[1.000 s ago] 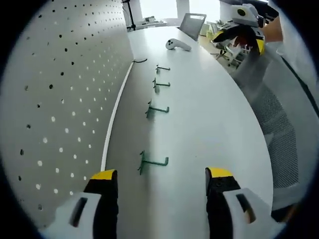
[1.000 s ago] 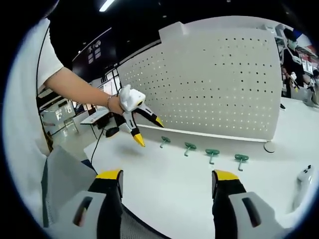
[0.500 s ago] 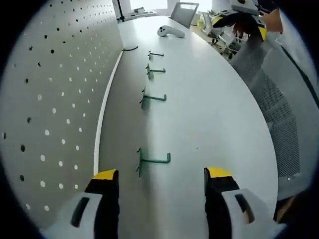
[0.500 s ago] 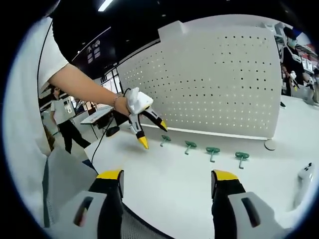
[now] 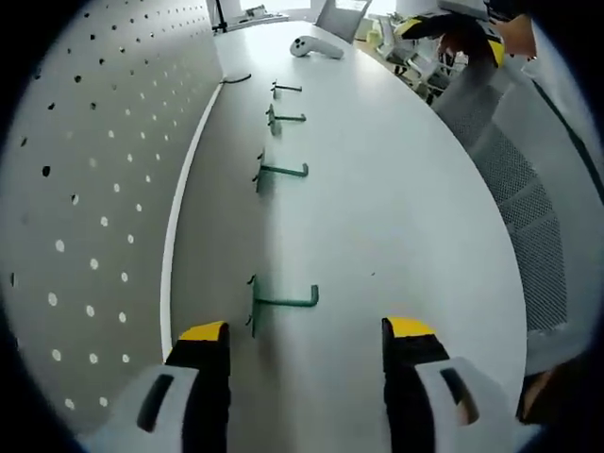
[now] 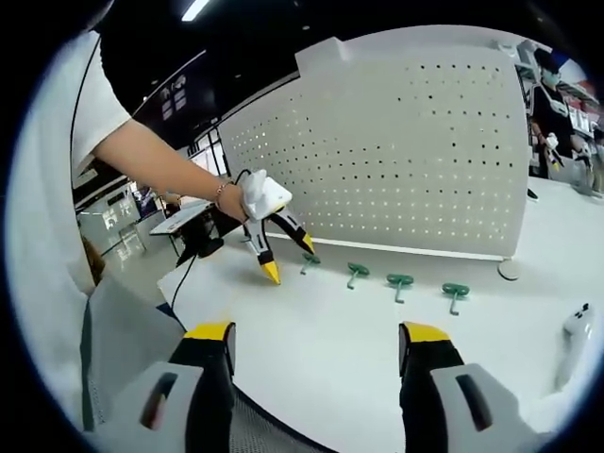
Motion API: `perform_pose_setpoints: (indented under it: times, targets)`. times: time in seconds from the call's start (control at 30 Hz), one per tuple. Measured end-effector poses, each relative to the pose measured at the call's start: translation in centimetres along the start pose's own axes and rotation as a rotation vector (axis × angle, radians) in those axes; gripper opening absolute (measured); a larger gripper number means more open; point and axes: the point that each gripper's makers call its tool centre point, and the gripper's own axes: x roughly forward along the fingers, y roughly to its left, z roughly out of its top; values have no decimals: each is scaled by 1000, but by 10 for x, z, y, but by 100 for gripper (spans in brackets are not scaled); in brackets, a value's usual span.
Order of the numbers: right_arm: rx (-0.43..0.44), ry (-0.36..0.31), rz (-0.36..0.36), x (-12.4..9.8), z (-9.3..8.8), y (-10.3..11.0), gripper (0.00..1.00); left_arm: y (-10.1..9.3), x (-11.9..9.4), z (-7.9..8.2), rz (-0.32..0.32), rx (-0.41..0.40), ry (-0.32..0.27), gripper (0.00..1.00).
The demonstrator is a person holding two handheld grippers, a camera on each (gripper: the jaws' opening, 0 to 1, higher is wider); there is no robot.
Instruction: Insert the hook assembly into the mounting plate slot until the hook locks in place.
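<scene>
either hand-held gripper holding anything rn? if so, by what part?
Nothing held. Left hand-held gripper is open, nearest green hook lying on the table ahead of it. Right hand-held gripper is open too.

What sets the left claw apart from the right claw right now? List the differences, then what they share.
The left claw sits close to the end green hook, which lies just ahead between its jaws; the right claw is farther from the hooks, with bare table ahead of its jaws. The left claw looks along the pegboard; the right claw faces it nearly square on. Shared: both are open, empty, and have yellow-tipped black jaws.
</scene>
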Motion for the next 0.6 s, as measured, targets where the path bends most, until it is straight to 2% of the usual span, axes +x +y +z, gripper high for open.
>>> perform_pose_setpoints:
  times: [0.37,0.6]
  targets:
    - [5,2,2,0,-2,2,68,2,1,2,-5,12,-4,68]
    - [7,4,-1,-1,-3,1,68,10,0,2,0,3,-9,60]
